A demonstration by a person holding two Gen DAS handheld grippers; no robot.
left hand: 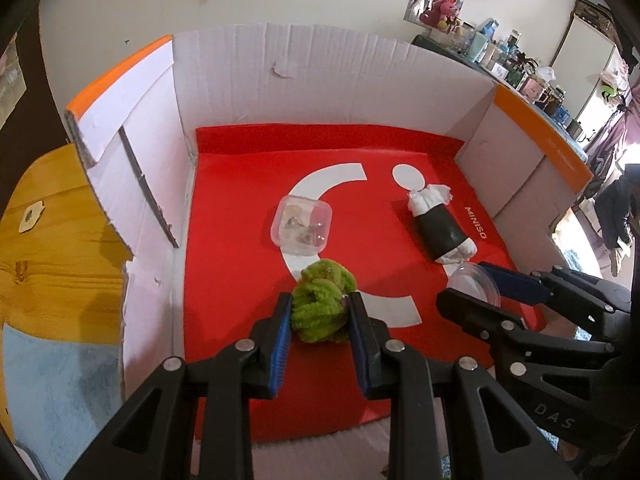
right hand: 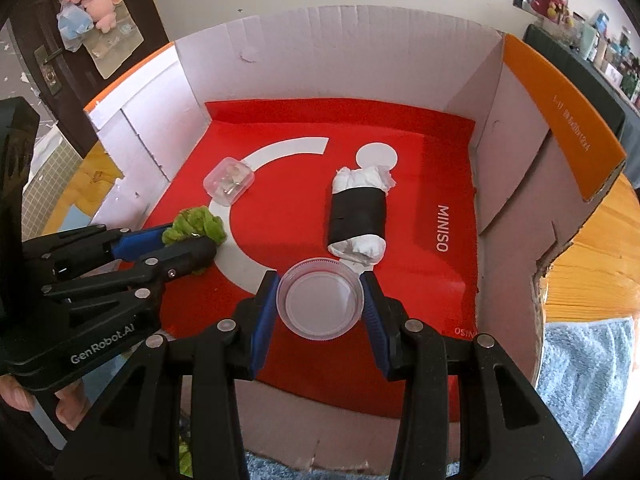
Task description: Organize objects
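Observation:
My left gripper (left hand: pixel 320 308) is shut on a fuzzy green scrunchie (left hand: pixel 322 306), held low over the red mat (left hand: pixel 240 280) inside the cardboard box. In the right wrist view the green scrunchie (right hand: pixel 196 224) sits between the left gripper's (right hand: pixel 192 242) blue pads. My right gripper (right hand: pixel 320 300) is shut on a round clear plastic lid (right hand: pixel 320 300), its pads pressing both sides of the rim. From the left wrist view the clear lid (left hand: pixel 476 284) shows in the right gripper (left hand: pixel 474 286). A small clear case (left hand: pixel 301 226) and a black roll with white paper ends (left hand: pixel 440 228) lie on the mat.
The white cardboard box wall (left hand: pixel 320 80) with orange flaps (right hand: pixel 560 120) encloses the mat on three sides. A wooden table (left hand: pixel 52 248) and a blue towel (right hand: pixel 588 384) lie outside the box. A cluttered shelf (left hand: pixel 520 68) stands far right.

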